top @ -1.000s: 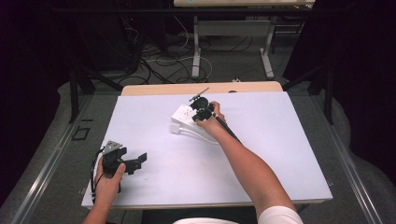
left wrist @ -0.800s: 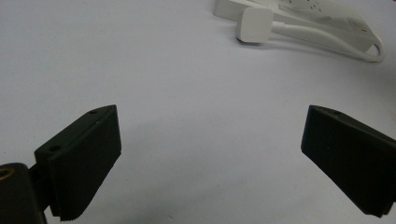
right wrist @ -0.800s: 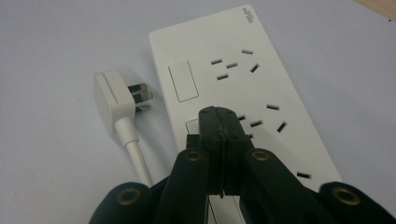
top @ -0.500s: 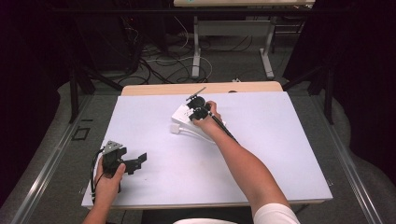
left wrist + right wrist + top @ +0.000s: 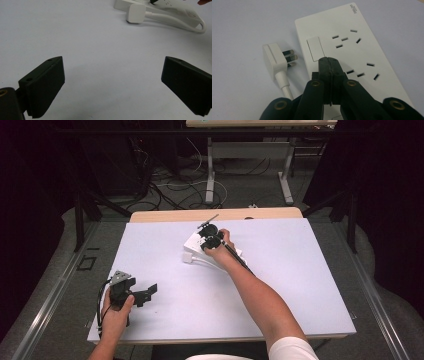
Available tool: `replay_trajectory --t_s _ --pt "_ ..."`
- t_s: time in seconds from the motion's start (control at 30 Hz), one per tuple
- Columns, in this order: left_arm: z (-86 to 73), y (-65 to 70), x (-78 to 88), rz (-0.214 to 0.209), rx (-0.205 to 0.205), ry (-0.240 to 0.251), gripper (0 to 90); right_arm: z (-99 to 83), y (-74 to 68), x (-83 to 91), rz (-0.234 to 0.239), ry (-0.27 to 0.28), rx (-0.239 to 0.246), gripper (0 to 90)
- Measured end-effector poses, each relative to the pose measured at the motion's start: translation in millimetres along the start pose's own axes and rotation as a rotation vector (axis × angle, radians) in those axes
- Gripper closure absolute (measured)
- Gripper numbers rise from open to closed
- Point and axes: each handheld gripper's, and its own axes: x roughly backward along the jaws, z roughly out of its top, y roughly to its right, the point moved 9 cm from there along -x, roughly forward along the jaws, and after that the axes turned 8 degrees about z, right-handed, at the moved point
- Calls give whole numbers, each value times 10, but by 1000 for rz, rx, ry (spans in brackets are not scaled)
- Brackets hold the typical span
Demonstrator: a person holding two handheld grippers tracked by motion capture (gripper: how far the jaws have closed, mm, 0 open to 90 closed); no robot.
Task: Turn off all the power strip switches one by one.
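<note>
A white power strip (image 5: 352,60) lies flat on the pale table (image 5: 300,285), toward the far middle, with its long axis running from near-right to far-left. A rocker switch (image 5: 315,48) sits on its face beside two groups of socket slots. Its own white plug (image 5: 274,61) lies unplugged just left of it, prongs turned toward the strip's side, and the white cable (image 5: 180,23) curls back along the near edge.

The right gripper (image 5: 330,65) is directly over the strip, jaws pressed together with nothing between them, their tips just short of the switch; whether they touch the face cannot be told. Any press on the switch seems to call for only a short push forward.

The left gripper (image 5: 142,293) rests well apart at the near left corner, jaws spread wide and empty, pointing toward the strip.
</note>
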Motion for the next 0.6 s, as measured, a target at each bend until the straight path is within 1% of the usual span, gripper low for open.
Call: replay_trajectory --t_s 0.03,0.1,0.2,0.33,0.6 --pt "-2 -2 1 0 -3 -2 50 -2 9 -1 -3 1 5 900" --pt "-1 0 2 0 -4 -2 50 -6 4 0 -4 0 -3 900" --pt "1 5 1 0 0 0 50 -3 5 -2 -6 2 5 900" --pt "-2 2 1 -1 -4 -3 50 -4 3 -2 -4 2 0 900" --pt "-1 3 2 -1 -4 -2 50 -2 7 -3 -7 1 12 900"
